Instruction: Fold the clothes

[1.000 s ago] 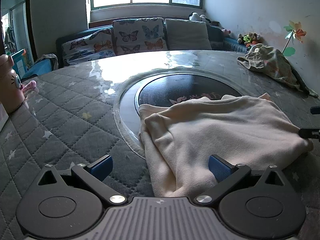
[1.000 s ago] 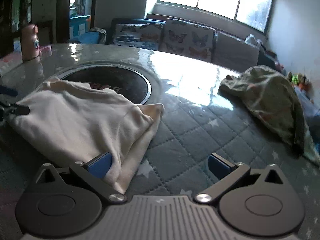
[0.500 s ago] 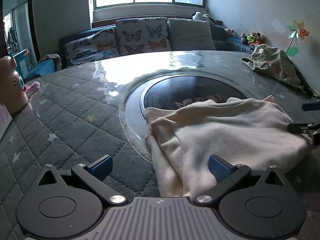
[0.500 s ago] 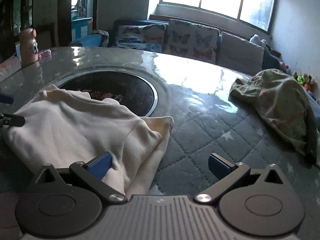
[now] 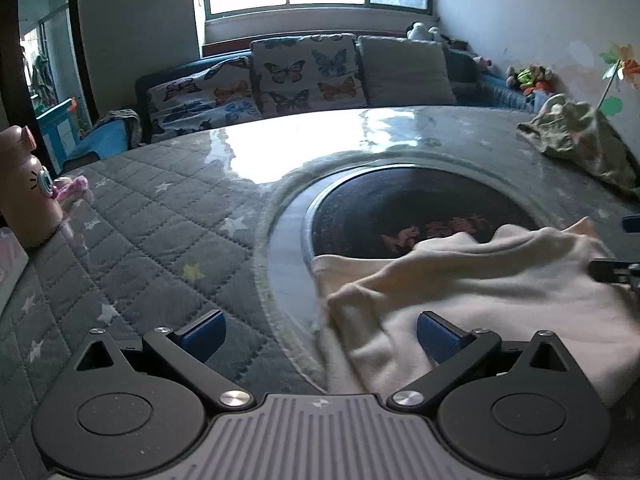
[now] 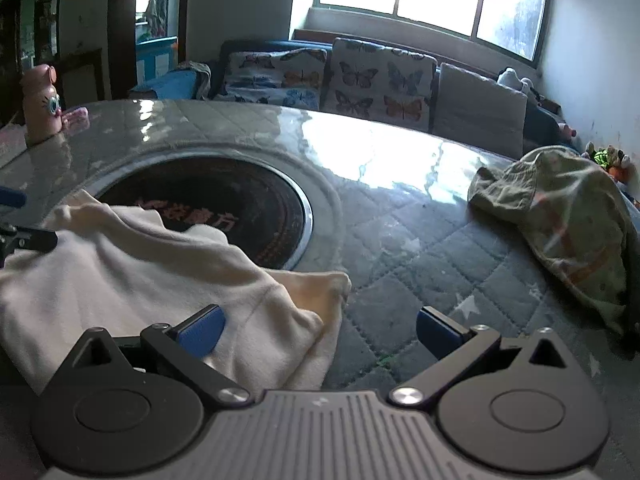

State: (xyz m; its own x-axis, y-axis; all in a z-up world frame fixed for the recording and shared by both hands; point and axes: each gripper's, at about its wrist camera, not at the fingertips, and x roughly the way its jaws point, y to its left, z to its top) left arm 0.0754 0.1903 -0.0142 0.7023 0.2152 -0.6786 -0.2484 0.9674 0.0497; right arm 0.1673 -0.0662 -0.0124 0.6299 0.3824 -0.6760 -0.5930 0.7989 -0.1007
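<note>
The cream garment (image 5: 480,292) lay rumpled and partly folded on the quilted counter (image 5: 160,216), its far edge overlapping the dark round inset (image 6: 224,196) in the middle. The left tongs (image 5: 320,334) stood wide apart and held nothing, one blue pad over the cloth's left edge. The right tongs (image 6: 318,332) were likewise wide and empty at the cloth's right corner. A green garment (image 6: 560,216) sat heaped well apart, by the counter's right rim.
</note>
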